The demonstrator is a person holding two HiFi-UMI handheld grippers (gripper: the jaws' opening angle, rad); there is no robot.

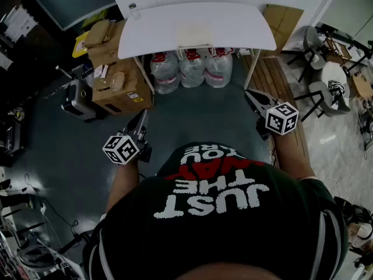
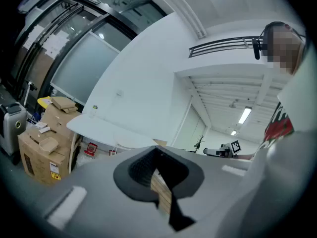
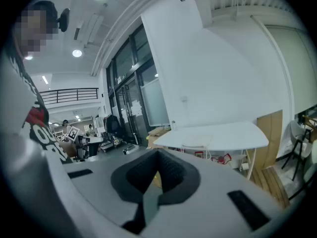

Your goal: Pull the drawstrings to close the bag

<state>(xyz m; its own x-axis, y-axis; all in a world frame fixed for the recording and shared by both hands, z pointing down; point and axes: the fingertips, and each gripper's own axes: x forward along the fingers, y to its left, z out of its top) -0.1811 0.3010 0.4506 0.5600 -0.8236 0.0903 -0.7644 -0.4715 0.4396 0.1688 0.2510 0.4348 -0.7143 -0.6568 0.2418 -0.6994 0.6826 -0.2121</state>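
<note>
Black shirt (image 1: 215, 214) is filling the bottom of the head view, while the pale bag (image 1: 195, 36) is lying flat near the front edge of the white table (image 1: 157, 31), well apart from both grippers. With the left gripper (image 1: 143, 116) and right gripper (image 1: 249, 94) both pressed together and pinching nothing, the person is risking arriving with jaws unopened, nudging the light bag or missing its thin drawstrings (image 1: 195, 45). Its long axis seems to be running along the table edge, with the mouth and cord loops facing the person.
</note>
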